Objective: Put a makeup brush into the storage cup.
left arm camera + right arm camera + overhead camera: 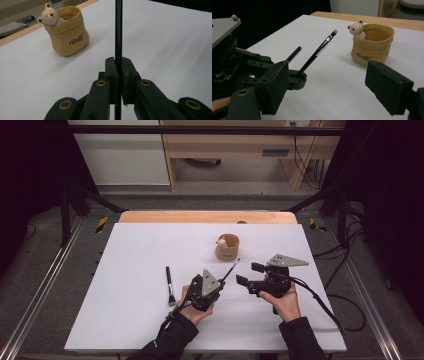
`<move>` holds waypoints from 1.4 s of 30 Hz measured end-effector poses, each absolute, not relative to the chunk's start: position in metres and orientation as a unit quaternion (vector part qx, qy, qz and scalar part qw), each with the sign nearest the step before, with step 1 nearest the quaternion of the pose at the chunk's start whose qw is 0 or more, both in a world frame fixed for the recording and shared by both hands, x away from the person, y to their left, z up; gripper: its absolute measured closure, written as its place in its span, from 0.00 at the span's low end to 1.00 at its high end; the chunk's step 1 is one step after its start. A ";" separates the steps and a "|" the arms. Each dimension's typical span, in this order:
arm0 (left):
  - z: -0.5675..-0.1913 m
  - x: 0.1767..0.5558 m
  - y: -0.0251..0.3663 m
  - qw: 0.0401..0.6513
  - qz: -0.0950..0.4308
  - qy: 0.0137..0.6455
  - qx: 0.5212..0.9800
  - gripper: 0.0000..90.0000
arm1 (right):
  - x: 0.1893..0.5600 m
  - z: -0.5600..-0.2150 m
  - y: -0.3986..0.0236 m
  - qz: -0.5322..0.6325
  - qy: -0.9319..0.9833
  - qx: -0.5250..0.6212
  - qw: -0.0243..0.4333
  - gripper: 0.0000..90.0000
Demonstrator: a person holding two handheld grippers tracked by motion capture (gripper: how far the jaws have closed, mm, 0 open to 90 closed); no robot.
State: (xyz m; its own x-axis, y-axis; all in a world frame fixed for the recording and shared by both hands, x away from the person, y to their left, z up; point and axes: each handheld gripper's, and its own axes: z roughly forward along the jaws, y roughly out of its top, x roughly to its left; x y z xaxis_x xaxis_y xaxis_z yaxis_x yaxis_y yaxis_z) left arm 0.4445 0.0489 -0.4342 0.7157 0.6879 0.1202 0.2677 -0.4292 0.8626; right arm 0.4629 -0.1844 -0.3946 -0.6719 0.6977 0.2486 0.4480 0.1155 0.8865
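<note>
1. Gripping low on the brush [317, 53], the left gripper [212, 282] has its jaws clamped on the thin handle, so it could pivot or slip if bumped.
2. Right gripper [245, 274] sits open and empty just beside it, and could knock the brush.
3. Cup [227, 247] looks light; a poke at the rim might tip it.
4. Brush is slim and black with a silver ferrule and pale tip, held tilted above the table [140, 250], pointing at the cup.
5. Second brush [169, 285] lies flat, left of the left gripper.
</note>
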 end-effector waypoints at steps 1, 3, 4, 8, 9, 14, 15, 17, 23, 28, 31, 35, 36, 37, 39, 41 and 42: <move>-0.434 0.445 0.049 0.446 0.236 0.294 0.812 0.94 | 0.463 -0.395 -0.184 0.540 0.738 0.388 0.116 0.22; -0.435 0.444 0.048 0.448 0.236 0.298 0.809 0.94 | 0.463 -0.395 -0.184 0.541 0.737 0.390 0.113 0.24; -0.435 0.444 0.047 0.449 0.236 0.298 0.808 0.94 | 0.463 -0.395 -0.184 0.542 0.735 0.393 0.110 0.24; -0.435 0.444 0.045 0.451 0.236 0.301 0.806 0.94 | 0.465 -0.397 -0.182 0.546 0.730 0.399 0.102 0.26; -0.436 0.444 0.045 0.451 0.236 0.301 0.806 0.94 | 0.465 -0.398 -0.182 0.547 0.728 0.401 0.099 0.27; -0.437 0.444 0.041 0.456 0.234 0.307 0.802 0.94 | 0.465 -0.398 -0.182 0.550 0.724 0.405 0.095 0.30; -0.437 0.444 0.041 0.456 0.235 0.309 0.801 0.94 | 0.466 -0.399 -0.182 0.552 0.722 0.406 0.095 0.31; -0.436 0.444 0.040 0.457 0.232 0.310 0.801 0.94 | 0.466 -0.399 -0.182 0.553 0.721 0.407 0.092 0.34; -0.436 0.442 0.034 0.463 0.228 0.315 0.796 0.94 | 0.467 -0.401 -0.182 0.555 0.715 0.415 0.093 0.39; -0.435 0.440 0.028 0.466 0.227 0.317 0.795 0.94 | 0.467 -0.401 -0.182 0.555 0.711 0.422 0.092 0.45; -0.435 0.439 0.026 0.466 0.225 0.319 0.793 0.94 | 0.467 -0.401 -0.182 0.556 0.710 0.422 0.092 0.47; -0.435 0.438 0.023 0.465 0.226 0.319 0.794 0.94 | 0.468 -0.402 -0.182 0.559 0.707 0.424 0.091 0.50; -0.436 0.438 0.021 0.467 0.224 0.323 0.792 0.94 | 0.468 -0.402 -0.182 0.559 0.706 0.426 0.089 0.51; -0.436 0.438 0.021 0.467 0.224 0.323 0.792 0.94 | 0.468 -0.402 -0.182 0.559 0.706 0.426 0.089 0.51; -0.436 0.438 0.020 0.468 0.223 0.325 0.791 0.94 | 0.469 -0.403 -0.181 0.560 0.702 0.433 0.085 0.55; -0.436 0.438 0.019 0.470 0.223 0.324 0.790 0.94 | 0.469 -0.404 -0.180 0.560 0.700 0.435 0.083 0.58; -0.436 0.436 0.017 0.471 0.223 0.324 0.789 0.94 | 0.469 -0.404 -0.180 0.560 0.700 0.435 0.081 0.59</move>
State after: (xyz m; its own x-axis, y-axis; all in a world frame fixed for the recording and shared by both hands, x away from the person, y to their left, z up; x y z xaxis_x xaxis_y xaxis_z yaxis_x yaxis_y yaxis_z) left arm 0.4365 0.0172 -0.4357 0.6907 0.7216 0.0470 0.3011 -0.3460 0.8886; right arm 0.4689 -0.1803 -0.4037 -0.6074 0.7009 0.3739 0.5183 -0.0071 0.8552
